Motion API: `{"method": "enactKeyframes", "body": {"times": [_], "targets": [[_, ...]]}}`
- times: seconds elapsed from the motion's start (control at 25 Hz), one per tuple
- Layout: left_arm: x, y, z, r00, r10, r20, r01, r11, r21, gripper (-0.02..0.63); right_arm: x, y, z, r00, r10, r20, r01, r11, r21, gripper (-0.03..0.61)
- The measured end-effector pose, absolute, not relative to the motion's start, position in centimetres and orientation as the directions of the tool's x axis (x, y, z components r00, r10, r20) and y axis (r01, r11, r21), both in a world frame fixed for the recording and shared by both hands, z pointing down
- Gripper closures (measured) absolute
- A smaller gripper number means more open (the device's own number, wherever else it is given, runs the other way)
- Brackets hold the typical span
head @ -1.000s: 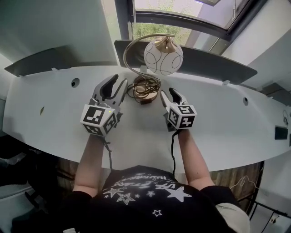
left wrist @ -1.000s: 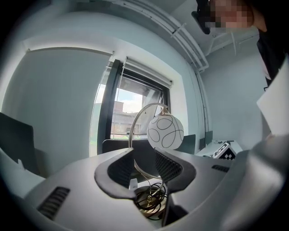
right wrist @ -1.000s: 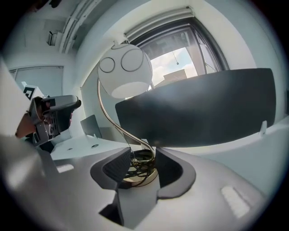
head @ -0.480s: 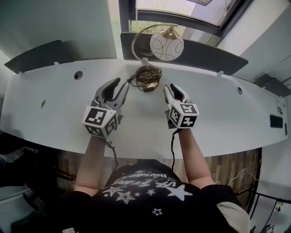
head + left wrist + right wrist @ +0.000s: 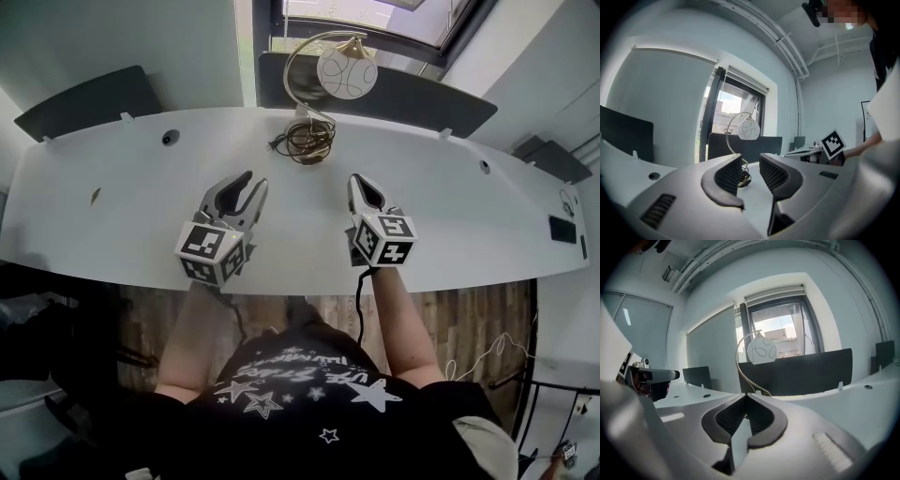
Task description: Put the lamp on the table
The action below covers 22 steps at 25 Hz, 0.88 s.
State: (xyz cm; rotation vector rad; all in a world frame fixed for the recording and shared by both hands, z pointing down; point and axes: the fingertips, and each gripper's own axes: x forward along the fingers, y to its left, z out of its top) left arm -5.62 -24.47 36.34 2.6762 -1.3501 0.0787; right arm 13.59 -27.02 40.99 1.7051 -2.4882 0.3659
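The lamp [image 5: 346, 72] stands upright at the far edge of the white table [image 5: 469, 206]. It has a round white globe shade, a curved brass arm and a coiled cord [image 5: 309, 141] at its base. My left gripper [image 5: 251, 183] hovers over the table's near side, well short of the lamp, and is open with nothing between its jaws. My right gripper [image 5: 359, 180] is level with it to the right, shut and empty. The lamp [image 5: 748, 129] shows beyond the open left gripper [image 5: 750, 171]. It also rises as the lamp [image 5: 761, 350] behind the shut right gripper [image 5: 745, 416].
Dark partition panels [image 5: 84, 98] line the table's far edge on both sides of a window [image 5: 375, 14]. Round cable holes [image 5: 170, 138] sit in the tabletop. The table's front edge lies just under my grippers, with wooden floor [image 5: 469, 319] below.
Both grippers have drawn back from the lamp toward the table's front edge. The right gripper's jaws have gone from open to shut. The lamp stays in place.
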Motion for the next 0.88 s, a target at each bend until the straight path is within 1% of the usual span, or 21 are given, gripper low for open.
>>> {"method": "enactKeyframes", "body": {"times": [0.16,0.24,0.4,0.68,0.88], "targets": [[-6.1,-21.0,36.6,0.617,-0.778,0.117,-0.787,-0.606,0.118,0.518,12.8,-23.2,40.4,-0.362,-0.91,0.204,-0.931,0.342,-0.13,0.577],[-6.0,-19.5,36.9,0.631,-0.768,0.111,-0.776,-0.619,0.121,0.546,12.7,-21.1,40.5,-0.364,-0.907,0.212,-0.93,0.343,-0.131,0.577],[-6.3,-16.9,37.5,0.653,-0.748,0.118,-0.756,-0.637,0.149,0.578,12.2,-17.4,41.2,-0.358,-0.903,0.238,-0.933,0.336,-0.129,0.577],[-5.5,-14.3,38.6,0.682,-0.722,0.116,-0.73,-0.664,0.16,0.604,11.5,-13.7,41.3,-0.37,-0.897,0.244,-0.929,0.353,-0.113,0.577],[-4.5,-12.5,38.0,0.69,-0.716,0.107,-0.723,-0.674,0.154,0.606,11.4,-12.3,41.0,-0.398,-0.887,0.234,-0.917,0.383,-0.106,0.577]]}}
